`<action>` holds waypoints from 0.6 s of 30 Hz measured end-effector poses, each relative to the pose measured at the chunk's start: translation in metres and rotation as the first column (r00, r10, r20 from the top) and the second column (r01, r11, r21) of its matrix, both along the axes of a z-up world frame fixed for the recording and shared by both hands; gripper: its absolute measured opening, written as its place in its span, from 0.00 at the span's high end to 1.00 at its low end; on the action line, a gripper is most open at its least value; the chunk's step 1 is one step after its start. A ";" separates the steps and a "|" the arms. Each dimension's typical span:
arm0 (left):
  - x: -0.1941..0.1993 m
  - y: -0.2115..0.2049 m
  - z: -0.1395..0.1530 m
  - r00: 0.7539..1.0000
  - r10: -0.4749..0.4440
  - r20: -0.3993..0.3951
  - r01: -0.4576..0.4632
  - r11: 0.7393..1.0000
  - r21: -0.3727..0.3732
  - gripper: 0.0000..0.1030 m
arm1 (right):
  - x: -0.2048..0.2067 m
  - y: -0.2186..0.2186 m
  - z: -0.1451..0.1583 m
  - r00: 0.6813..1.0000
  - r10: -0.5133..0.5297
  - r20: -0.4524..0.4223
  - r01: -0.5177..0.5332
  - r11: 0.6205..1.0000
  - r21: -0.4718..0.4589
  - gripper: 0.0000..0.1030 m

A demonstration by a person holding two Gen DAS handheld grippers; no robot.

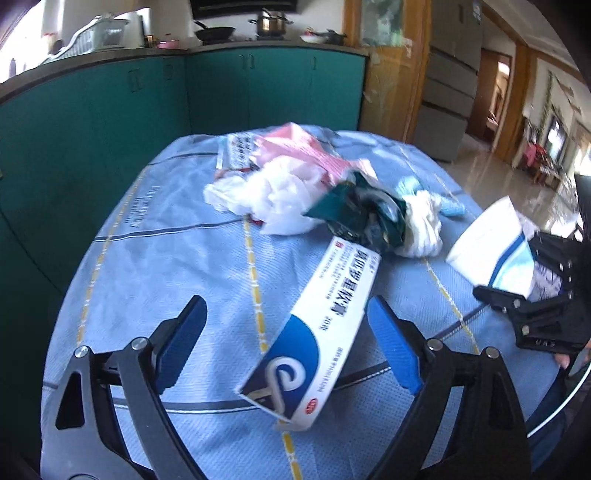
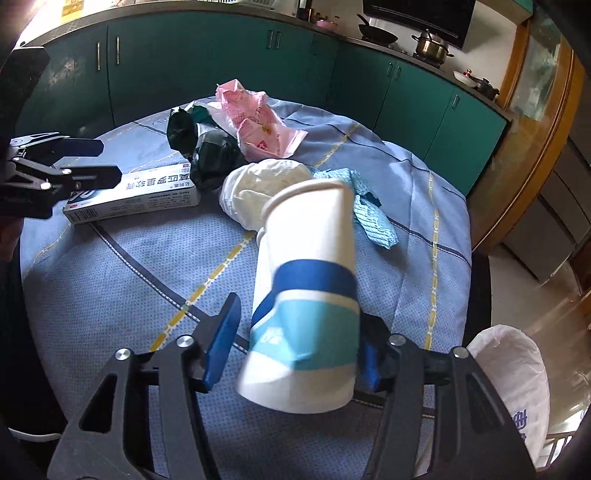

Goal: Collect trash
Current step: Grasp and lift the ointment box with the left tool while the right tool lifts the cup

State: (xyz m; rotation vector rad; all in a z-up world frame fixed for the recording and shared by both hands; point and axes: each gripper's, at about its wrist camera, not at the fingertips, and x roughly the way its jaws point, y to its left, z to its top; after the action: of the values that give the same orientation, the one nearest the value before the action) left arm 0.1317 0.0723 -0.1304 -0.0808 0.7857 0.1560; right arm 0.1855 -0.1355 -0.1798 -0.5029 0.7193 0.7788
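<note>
Currently, bench state as follows.

Left tongs: your left gripper point(image 1: 284, 317) has its blue pads spread wide; the long white-and-blue carton point(image 1: 314, 325) lies in the gap between them. Its far-right pad point(image 1: 391, 347) sits just beside the carton's edge; whether it touches, you cannot tell. The near-left pad stands apart from the carton. Nothing is clamped.

Right tongs: your right gripper point(image 2: 295, 354) is clenched on the paper cup point(image 2: 310, 280), pads pressed on the cup's base end, one on each side. The cup is tilted, with its rim pointing far, away from you, above the cloth.

Carton position: on the blue tablecloth point(image 1: 155, 258), near-centre in the left wrist view, its far end touching the dark green wrapper point(image 1: 354, 218).

Trash pile: far of the carton you have a white crumpled plastic bag point(image 1: 273, 199), a pink printed wrapper point(image 1: 306, 151), a white crumpled tissue point(image 1: 421, 225) and a light blue wrapper point(image 2: 373, 218), all close together at the table's far-centre.

Bin bag: a white-lined bag point(image 2: 513, 373) sits at the near right, beyond the table edge, beside your right gripper.

Background: teal cabinets point(image 1: 258, 92) run along the far side, with a pot point(image 1: 269, 22) and a pan point(image 1: 214, 33) on the counter.
</note>
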 end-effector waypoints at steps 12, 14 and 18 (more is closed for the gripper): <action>0.006 -0.030 -0.014 0.995 -0.083 -0.063 0.088 0.993 0.081 0.42 | 0.004 0.009 -0.004 1.000 -0.018 0.005 0.018 1.000 -0.011 0.34; 0.006 -0.032 -0.016 0.994 -0.091 -0.065 0.096 0.993 0.075 0.51 | 0.006 0.008 -0.005 1.000 -0.026 0.003 0.026 1.000 -0.011 0.34; 0.005 -0.036 -0.017 0.992 -0.103 -0.068 0.108 0.991 0.075 0.56 | 0.007 0.008 -0.005 1.000 -0.030 0.004 0.030 1.000 -0.007 0.34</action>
State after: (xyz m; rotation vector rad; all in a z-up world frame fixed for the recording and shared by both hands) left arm 0.1363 0.0360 -0.1478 0.0409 0.8450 0.0892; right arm 0.1927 -0.1276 -0.1846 -0.4985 0.7251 0.7473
